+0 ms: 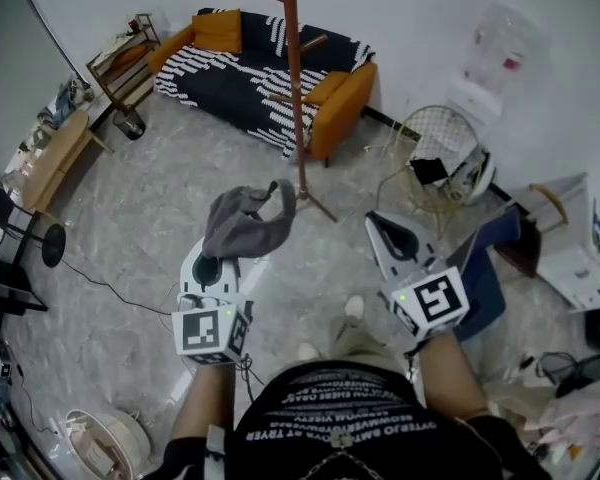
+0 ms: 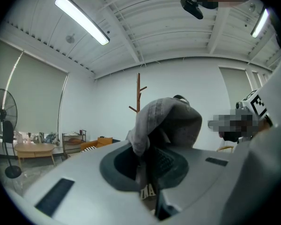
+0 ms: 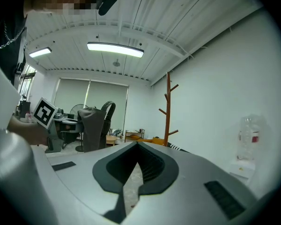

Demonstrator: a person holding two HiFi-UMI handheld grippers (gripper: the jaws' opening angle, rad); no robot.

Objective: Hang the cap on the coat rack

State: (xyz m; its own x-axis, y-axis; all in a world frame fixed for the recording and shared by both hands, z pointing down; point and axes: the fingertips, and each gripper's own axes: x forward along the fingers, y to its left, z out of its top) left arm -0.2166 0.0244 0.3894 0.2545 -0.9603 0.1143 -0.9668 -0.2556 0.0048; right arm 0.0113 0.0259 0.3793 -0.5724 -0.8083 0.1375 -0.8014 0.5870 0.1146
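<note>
Two grippers are sitting side by side low in the head view, one in each of the person's hands. The left gripper [image 1: 218, 260] is clamping the grey cap [image 1: 248, 218] by its edge. In the left gripper view its jaws are pressing together on a fold of the fabric. The cap's crown [image 2: 171, 121] is bulging up above the jaw tips, with a small strap loop at its top. The cap is hanging in the air above the floor, drooping toward 12 o'clock from the gripper's tips, and it is not yet on any peg.

The right gripper [image 1: 392, 230] is lying at 3 o'clock of the left one, apart from the cap. Its jaws are meeting at the tips and gripping nothing, with only marbled floor showing through the slit between them in the right gripper view.

The coat rack [image 1: 294, 68], a brown wooden pole with short pegs, is standing on the floor at about 1 o'clock of the cap. In the left gripper view it is rising well behind the cap, against the white wall. A black-and-white patterned sofa [image 1: 240, 73] with orange cushions is sitting beyond the rack at 11 o'clock. A wire chair [image 1: 435, 153] is standing at 1 o'clock of the right gripper, and a water dispenser [image 1: 495, 58] is standing farther off at the wall.
</note>
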